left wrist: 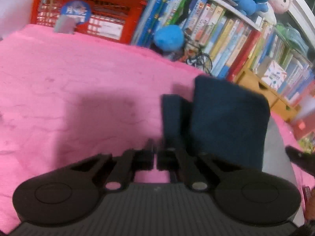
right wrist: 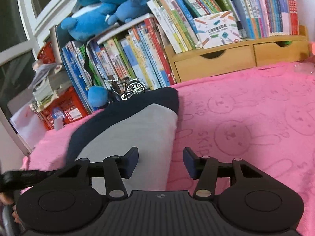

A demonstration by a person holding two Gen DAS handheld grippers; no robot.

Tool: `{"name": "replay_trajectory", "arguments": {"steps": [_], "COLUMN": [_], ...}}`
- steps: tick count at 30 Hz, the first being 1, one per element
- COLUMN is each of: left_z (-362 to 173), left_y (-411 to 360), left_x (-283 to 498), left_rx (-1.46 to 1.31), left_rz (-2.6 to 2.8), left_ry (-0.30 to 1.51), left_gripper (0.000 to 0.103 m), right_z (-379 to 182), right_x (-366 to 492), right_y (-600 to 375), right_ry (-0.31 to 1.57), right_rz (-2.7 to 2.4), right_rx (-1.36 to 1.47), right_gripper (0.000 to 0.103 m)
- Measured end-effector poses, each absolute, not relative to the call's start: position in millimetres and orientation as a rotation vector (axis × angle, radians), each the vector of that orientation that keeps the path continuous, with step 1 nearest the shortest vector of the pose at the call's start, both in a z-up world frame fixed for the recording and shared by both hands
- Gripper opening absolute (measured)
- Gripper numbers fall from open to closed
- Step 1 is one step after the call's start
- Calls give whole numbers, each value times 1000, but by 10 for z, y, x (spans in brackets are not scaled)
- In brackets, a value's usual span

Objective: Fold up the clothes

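Right tool (right wrist: 160, 162) hovers agape, tilted down over garment (right wrist: 133, 129).

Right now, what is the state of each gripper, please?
Left gripper: closed, holding nothing.
Right gripper: open, empty, over the folded garment.

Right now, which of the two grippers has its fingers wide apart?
The right gripper. Its two fingers stand apart with bare grey cloth showing between them. The left gripper has its fingers squeezed together, nothing between them.
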State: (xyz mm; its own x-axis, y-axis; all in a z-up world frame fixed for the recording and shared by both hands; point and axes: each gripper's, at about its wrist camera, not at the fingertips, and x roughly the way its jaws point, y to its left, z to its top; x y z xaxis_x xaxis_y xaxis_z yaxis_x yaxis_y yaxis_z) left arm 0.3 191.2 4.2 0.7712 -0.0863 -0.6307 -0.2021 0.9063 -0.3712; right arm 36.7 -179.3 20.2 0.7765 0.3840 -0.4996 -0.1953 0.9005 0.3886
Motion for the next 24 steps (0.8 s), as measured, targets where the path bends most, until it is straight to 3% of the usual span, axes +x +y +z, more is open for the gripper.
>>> {"name": "replay_trajectory", "arguments": {"steps": [3,5,9,12,14,18,24], "left_z": [276,536,827,895,860,639,540], "left_y": [1956,1876,1505,1037,752,480,384], "left_x": [-44,57,487,978,1256,1685,1955], "left_rx": [-429,-420,-537,-511,-463,-510,-490], "left_rz": [54,-31,-258,-340,-355,-326,-270], "left_ry": [625,574,597,674,731,886,855], "left_gripper": [8,26,52,56,67,74,79], "right_z": [145,124,145,8,-90,-80,-90], "right_x": [444,489,739,969,984,918,908], "right_y": [-1770,-1760,-1838,-1928,-1942,-1791,-1686], "right_ry": [602,595,562,605,614,577,583], "right_rz": [345,363,347,356,399,436,421], "right_rx": [358,375,451,508,516,384,323], "right_gripper": [52,53,53,53,51,52,53]}}
